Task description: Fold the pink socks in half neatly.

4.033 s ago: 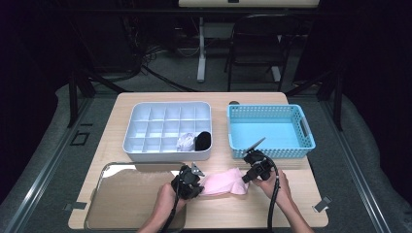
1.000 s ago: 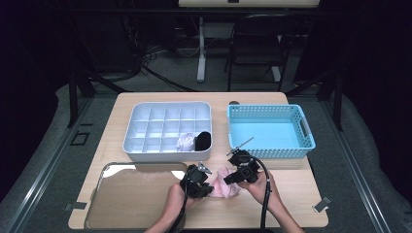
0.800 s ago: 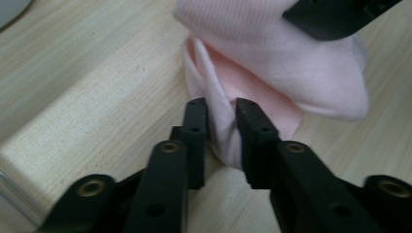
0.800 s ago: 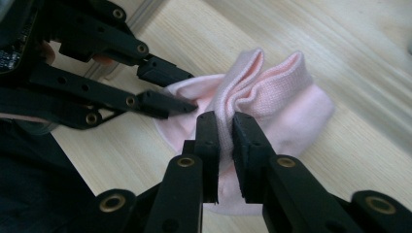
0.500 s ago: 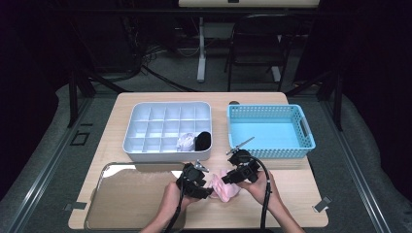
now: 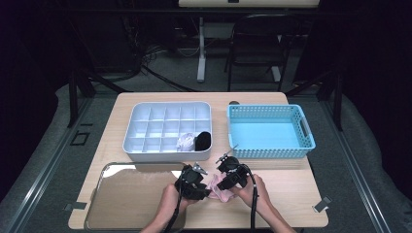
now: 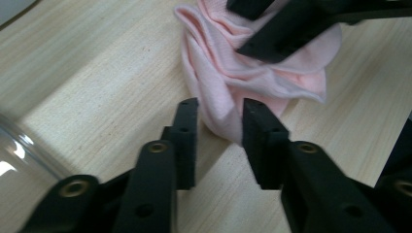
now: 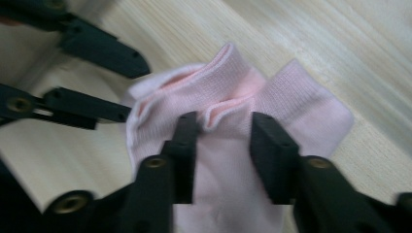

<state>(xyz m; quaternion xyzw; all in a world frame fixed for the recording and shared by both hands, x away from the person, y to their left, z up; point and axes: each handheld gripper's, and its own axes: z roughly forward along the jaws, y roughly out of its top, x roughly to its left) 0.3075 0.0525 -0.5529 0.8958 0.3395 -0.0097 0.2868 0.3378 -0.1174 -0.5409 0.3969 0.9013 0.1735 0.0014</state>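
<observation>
at the left of the table (image 6: 291,191) a clear tray (image 6: 121,194) lies along the near edge, and behind it sits a white divided box (image 6: 145,119) with a pale bundle (image 6: 185,141) and a black bundle (image 6: 203,141) in two neighbouring compartments of its front row. just right of the tray, the left gripper (image 6: 203,193) reaches the near-left edge of a pink sock (image 6: 217,189) bunched on the bare wood; its jaws have just been closing, and a fold of the sock (image 7: 228,87) lies in the narrow gap between them, though whether the pads press it is unclear. the right gripper (image 6: 224,185) comes down on the sock's (image 8: 233,97) ribbed cuff, its jaws also just closing, a small gap apart, the cuff's fold between them, the grip not certain. a blue basket (image 6: 303,124) stands at the far right.
</observation>
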